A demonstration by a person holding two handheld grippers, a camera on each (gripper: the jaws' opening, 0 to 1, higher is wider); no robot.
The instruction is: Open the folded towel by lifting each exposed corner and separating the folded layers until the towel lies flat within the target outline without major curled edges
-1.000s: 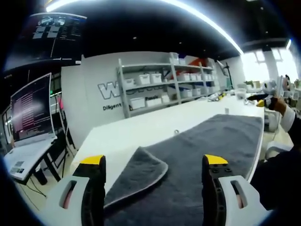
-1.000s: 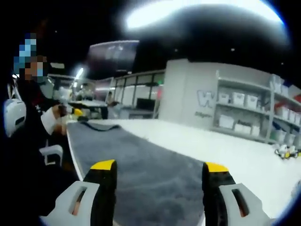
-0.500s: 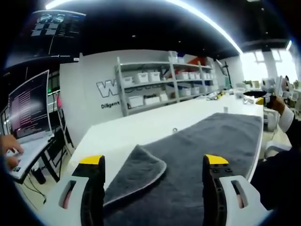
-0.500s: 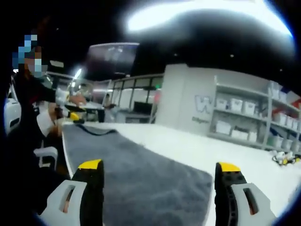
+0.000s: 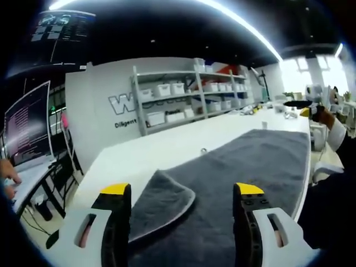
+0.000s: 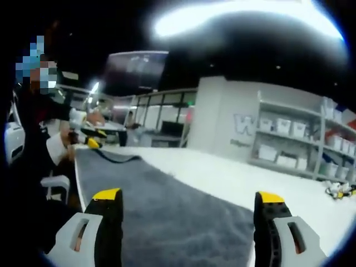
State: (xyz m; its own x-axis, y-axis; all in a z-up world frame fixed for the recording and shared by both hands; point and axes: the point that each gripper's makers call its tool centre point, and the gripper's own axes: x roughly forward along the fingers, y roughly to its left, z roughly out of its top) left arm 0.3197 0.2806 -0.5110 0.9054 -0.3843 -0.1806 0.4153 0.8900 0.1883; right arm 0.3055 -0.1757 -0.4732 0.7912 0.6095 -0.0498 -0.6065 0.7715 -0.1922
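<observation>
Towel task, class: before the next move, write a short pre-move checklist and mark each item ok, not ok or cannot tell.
1. Left tongs open and empty: ok.
2. Right tongs open and empty: ok.
3. Towel fully flat: not ok; the folded corner lies doubled over beside the left tongs.
4. Folded corner exposed for gripping: ok.
5. Towel on the table: ok.
6. Towel inside the target outline: cannot tell.

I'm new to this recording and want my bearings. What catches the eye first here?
A long dark grey towel lies along the white table, one corner folded over between the open left gripper jaws. The right gripper hangs open above the towel's other end.
</observation>
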